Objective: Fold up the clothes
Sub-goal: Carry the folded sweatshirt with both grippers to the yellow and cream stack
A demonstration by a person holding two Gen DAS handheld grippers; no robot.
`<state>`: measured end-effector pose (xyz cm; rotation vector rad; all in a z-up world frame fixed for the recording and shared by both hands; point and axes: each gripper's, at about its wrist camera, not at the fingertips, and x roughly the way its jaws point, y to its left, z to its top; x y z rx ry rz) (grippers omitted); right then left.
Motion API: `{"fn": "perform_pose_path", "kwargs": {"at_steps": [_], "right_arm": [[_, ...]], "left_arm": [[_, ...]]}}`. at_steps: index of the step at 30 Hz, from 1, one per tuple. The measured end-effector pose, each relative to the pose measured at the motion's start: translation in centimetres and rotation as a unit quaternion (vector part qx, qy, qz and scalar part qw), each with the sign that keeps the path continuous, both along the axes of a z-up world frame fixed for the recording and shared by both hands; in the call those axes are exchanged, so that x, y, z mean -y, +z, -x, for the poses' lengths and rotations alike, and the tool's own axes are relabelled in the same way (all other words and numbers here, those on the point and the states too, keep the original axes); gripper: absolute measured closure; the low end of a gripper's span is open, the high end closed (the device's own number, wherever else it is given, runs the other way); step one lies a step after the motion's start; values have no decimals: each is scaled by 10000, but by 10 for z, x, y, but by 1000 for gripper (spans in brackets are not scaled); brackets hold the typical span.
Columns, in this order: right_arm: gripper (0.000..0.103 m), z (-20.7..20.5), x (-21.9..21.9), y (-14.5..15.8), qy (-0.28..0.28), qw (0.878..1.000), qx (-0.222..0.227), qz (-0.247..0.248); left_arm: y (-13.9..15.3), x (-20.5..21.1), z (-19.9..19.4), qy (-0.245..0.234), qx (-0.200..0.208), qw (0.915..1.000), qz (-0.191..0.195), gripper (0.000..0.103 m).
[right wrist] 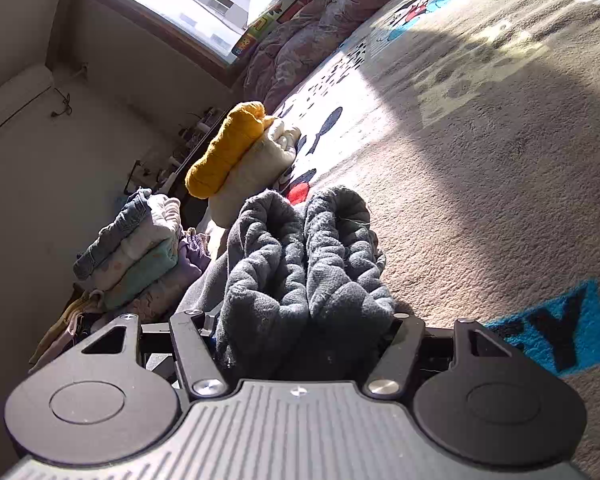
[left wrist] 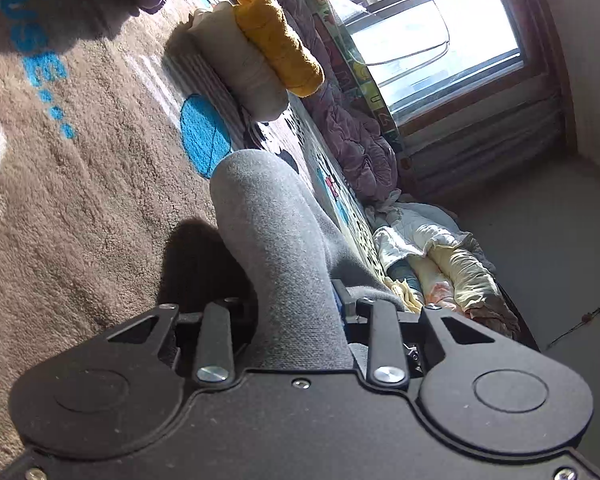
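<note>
A grey fleece garment (left wrist: 276, 248) fills the jaws of my left gripper (left wrist: 296, 312), which is shut on it above the brown blanket (left wrist: 80, 208). In the right wrist view the same grey garment (right wrist: 312, 264) is bunched in thick folds inside my right gripper (right wrist: 304, 332), which is shut on it; the fingertips are hidden by the cloth. Ahead lies a folded cream garment (left wrist: 240, 68) with a folded mustard-yellow one (left wrist: 280, 40) on top; both also show in the right wrist view as the cream garment (right wrist: 260, 168) and the yellow one (right wrist: 228, 148).
A stack of folded clothes (right wrist: 136, 248) stands at the bed's left edge. A crumpled purple quilt (left wrist: 356, 136) lies along the window side. Loose pale clothes (left wrist: 432, 256) lie in a heap. The blanket (right wrist: 480, 160) has cartoon prints and blue letters.
</note>
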<state>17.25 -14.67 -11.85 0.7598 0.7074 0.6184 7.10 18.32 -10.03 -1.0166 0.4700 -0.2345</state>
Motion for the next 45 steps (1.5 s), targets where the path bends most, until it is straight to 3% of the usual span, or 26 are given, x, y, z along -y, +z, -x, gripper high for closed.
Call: {"fn": "perform_pose_path", "kwargs": {"at_steps": [10,22,29,34,40,45], "right_arm": [[43,-19,-7,46,217,9968,526,-567],[43,-93,-38,50,476,9957,144,-787],[43,-149,-66,59,450,9939,96,-1007],[43,-198,-87,81,469,9905,245,-1270],[43,-259,-123,133,389,9862,930,-1313],[43,-301,-146,169,419,9737,1669,-1495]], "left_arm": [[29,-13,-4,328,806,9955,370,75],[35,-52,-70,325,260,9962,770,75],[60,-73,-133,241,266,9980,514,75],[91,-85,-186,251,398,9987,207,75],[140,-112,-252,348,819,9958,-191,75],[174,-131,-290,596,1377,9872,-541,75]]}}
